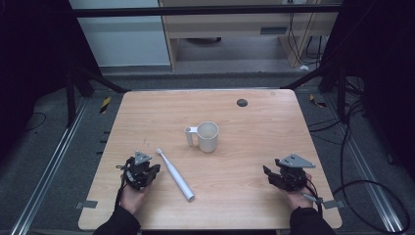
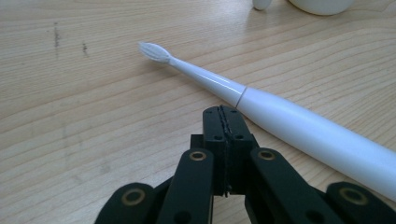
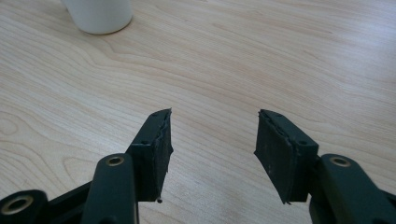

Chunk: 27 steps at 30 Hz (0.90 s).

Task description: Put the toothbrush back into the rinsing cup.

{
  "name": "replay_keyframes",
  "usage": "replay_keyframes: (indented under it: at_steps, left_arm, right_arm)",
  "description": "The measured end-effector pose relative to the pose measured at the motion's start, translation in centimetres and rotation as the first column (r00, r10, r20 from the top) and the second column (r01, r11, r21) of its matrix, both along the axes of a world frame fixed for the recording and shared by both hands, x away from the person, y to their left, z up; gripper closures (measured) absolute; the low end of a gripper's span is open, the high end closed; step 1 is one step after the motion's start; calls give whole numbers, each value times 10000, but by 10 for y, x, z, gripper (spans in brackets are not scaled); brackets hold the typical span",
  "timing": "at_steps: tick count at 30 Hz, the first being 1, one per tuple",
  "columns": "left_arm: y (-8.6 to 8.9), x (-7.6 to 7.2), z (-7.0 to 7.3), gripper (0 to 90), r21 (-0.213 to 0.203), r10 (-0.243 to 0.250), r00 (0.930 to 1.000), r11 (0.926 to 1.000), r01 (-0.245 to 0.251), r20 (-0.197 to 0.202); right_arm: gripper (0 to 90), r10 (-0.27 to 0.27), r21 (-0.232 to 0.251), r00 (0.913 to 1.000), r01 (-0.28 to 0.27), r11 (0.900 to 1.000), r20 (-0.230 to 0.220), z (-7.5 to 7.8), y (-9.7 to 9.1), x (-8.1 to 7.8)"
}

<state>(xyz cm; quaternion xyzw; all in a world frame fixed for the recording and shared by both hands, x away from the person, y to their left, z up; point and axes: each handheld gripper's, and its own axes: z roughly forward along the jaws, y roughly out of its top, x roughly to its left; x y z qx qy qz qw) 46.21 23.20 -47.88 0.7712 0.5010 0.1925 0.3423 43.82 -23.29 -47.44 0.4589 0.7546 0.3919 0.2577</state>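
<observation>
A white electric toothbrush [image 1: 174,175] lies flat on the wooden table [image 1: 254,127], its bristle head pointing away from the person. My left gripper [image 1: 147,172] sits just left of it, low over the wood. In the left gripper view its jaws are pressed together with nothing between them, and the toothbrush [image 2: 261,109] runs past their right side, apart from them. A white mug [image 1: 206,136] stands upright mid-table, handle to the left. My right gripper [image 1: 272,176] rests near the front right edge; its jaws [image 3: 212,135] stand apart over bare wood, and the mug [image 3: 99,15] is far off at the upper left.
A small dark round disc [image 1: 242,102] sits in the table's far right part. Black frame bars and loose cables surround the table on the floor. Bare wood stretches between the two grippers.
</observation>
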Motion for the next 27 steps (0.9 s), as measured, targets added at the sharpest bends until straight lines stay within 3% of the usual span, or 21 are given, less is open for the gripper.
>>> replay_keyframes:
  at_steps: [9, 27]
  left_arm:
    - [-15, 8, -4, 888, 157, -264, 9996, 9995, 266, -117]
    - [-25, 18, -6, 887, 294, -367, 9993, 9989, 369, -62]
  right_arm:
    - [448, 93, -105, 9999, -94, 9999, -86, -2, 4, 2]
    - [443, 72, -131, 9999, -74, 9999, -130, -3, 5, 3]
